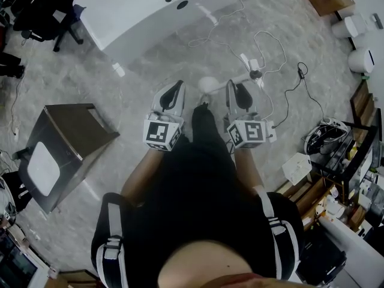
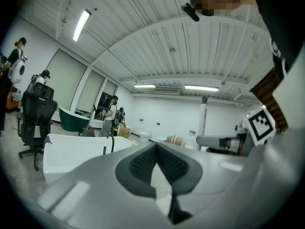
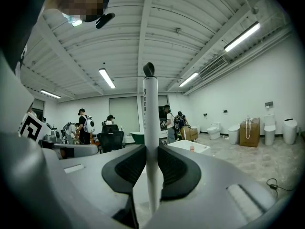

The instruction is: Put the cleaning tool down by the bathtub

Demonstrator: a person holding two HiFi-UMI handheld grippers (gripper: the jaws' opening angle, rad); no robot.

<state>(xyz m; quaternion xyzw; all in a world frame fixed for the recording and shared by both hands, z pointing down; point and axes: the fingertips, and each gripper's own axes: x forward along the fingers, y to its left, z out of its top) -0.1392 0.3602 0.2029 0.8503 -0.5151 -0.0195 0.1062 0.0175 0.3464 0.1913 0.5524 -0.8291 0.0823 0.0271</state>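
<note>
floor point(image 1: 150, 77): grey stone | on it: white bathtub point(image 1: 138, 11), loose cables point(image 1: 264, 47), dark stand point(image 1: 66, 143)

The bathtub point(image 1: 150, 11) is lying on the floor point(image 1: 150, 65) ahead of the person point(image 1: 204, 221), a low stand point(image 1: 66, 143) sitting nearer and leftward, cables point(image 1: 270, 50) trailing rightward. The left tool point(image 1: 177, 87) and right tool point(image 1: 231, 86) are hovering side by side, the cleaning tool point(image 3: 150, 128) standing upright in the right one.

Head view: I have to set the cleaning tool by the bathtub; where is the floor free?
Free: the floor strip between the bathtub and the dark side table, with only a small white object on it. Crowded: right of there, cables loop across the floor from the bathtub toward the shelves.
</note>
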